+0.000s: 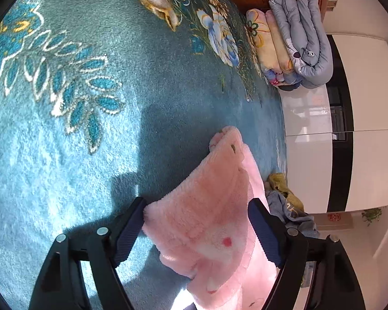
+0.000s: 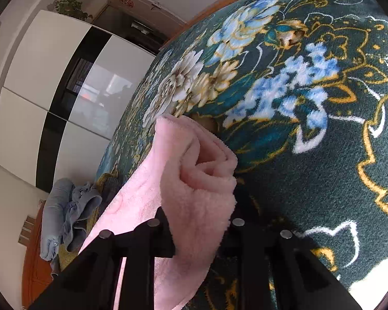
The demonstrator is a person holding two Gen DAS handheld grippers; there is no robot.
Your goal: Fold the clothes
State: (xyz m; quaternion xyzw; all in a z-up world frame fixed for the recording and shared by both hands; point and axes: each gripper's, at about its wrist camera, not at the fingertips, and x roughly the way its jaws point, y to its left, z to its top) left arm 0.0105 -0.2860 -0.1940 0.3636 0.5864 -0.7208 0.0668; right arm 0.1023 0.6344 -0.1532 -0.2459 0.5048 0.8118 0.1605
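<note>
Pink, fluffy fleece garment [image 1: 209, 222] hangs above a teal plush blanket with blue, white and gold flowers [image 1: 95, 129], stretched between the two tools. In the left wrist view the left gripper [image 1: 196, 208] stands wide, its dark ribbed pads [image 1: 130, 228] on either side of the cloth; one pad touches the fleece edge, the other sits against the opposite fold, so the jaws seem spread around the garment rather than pinched on it. In the right wrist view the same pink garment [image 2: 191, 180] is bunched into soft rolls between the black fingers of the right gripper [image 2: 201, 222], which appear closed on the wad, though the fleece hides the tips, so the clamp is not certain. Behind, at the blanket's far edge, a stack of folded quilts, grey-blue and yellow floral [image 1: 292, 44], lies beside a white wardrobe with a black strip [image 1: 359, 129]. A crumpled grey-blue garment [image 2: 75, 206] sits near the blanket's edge.
</note>
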